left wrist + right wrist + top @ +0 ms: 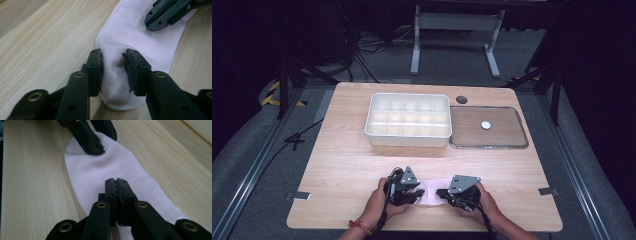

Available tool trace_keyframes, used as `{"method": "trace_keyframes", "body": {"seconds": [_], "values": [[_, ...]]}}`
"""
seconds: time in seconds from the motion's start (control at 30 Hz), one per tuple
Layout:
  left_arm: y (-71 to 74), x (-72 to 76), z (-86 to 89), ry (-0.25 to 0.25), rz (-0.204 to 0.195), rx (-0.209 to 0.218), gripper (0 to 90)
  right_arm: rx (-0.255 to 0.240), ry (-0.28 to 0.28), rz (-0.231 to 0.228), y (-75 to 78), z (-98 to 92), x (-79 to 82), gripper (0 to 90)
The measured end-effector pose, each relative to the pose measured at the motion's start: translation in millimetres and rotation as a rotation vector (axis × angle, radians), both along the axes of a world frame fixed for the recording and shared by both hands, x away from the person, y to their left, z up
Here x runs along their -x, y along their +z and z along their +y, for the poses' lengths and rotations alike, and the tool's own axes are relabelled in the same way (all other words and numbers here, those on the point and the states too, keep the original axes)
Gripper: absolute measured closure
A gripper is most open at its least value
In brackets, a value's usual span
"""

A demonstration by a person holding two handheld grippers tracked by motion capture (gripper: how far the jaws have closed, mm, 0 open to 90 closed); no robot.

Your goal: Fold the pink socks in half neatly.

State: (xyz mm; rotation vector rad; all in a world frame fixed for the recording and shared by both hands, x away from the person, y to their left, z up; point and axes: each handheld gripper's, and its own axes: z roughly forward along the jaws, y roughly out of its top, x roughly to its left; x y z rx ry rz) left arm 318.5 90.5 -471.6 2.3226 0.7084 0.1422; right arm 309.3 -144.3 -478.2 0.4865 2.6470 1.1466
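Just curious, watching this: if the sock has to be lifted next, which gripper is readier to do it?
Probably the left gripper: its jaws stand apart around a bunched ridge of the white sock. The right gripper looks closed, resting on top of the flat fabric.

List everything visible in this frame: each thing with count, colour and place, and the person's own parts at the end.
sock: one, pale pink-white, flat on the near edge of the table, between the grippers
compartment box: one, white, far centre of the table
tray: one, clear-rimmed, right of the box
small disc: one, white, inside the tray
table: one, light wood
stand: one, grey, on the floor behind the table
left gripper: black, jaws parted around a raised fold of the sock
right gripper: black, jaws closed over the sock
hands: two, one on each gripper
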Motion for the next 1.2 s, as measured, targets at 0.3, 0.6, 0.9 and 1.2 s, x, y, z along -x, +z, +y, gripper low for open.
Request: {"method": "trace_keyframes", "body": {"seconds": [0.3,0.6,0.9,1.2], "values": [[-0.5,-1.7,3.4,0.005,0.018,0.027,79.5,0.003,0.007,-0.003,0.1,1.5,-1.8,88.0],[7.8,-2.1,9.3,0.018,0.015,0.115,80.2,0.012,0.024,0.022,1.7,3.4,-8.8,88.0],[14.4,-1.9,9.6,0.002,-0.001,0.146,79.9,0.026,0.047,0.057,4.3,8.0,-18.9,88.0],[19.4,-5.9,0.4,-0.017,-0.018,0.157,79.8,0.033,0.062,0.071,5.4,11.4,-24.6,88.0]]}}
